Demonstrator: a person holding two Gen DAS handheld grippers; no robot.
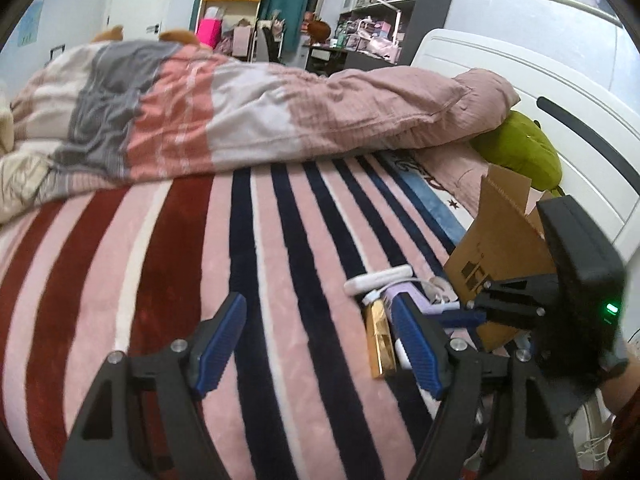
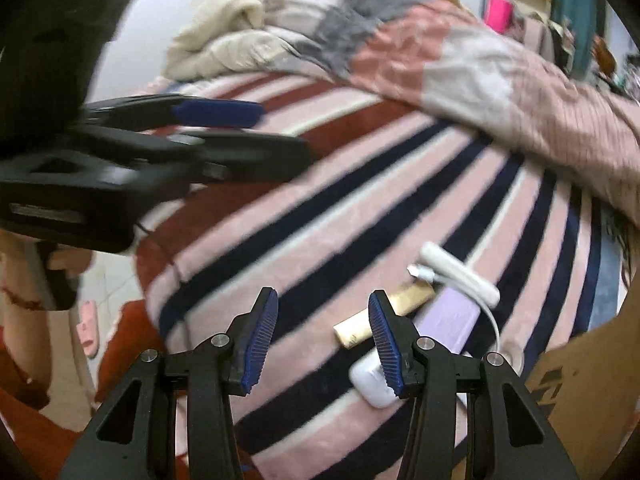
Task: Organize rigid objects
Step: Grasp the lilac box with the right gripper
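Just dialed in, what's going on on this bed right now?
A person holds two grippers over a striped blanket; both are open and empty. The right gripper hovers by a small cluster: a gold bar-shaped item, a lavender flat box, a white case and a white stick with a cable. A cardboard box stands open beside them. The left gripper hangs over bare blanket. Nothing is picked up yet.

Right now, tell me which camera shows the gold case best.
The right wrist view: the gold case lies nearly whole on the striped blanket, one right finger crossing its middle. The left wrist view shows it foreshortened beside a left finger.
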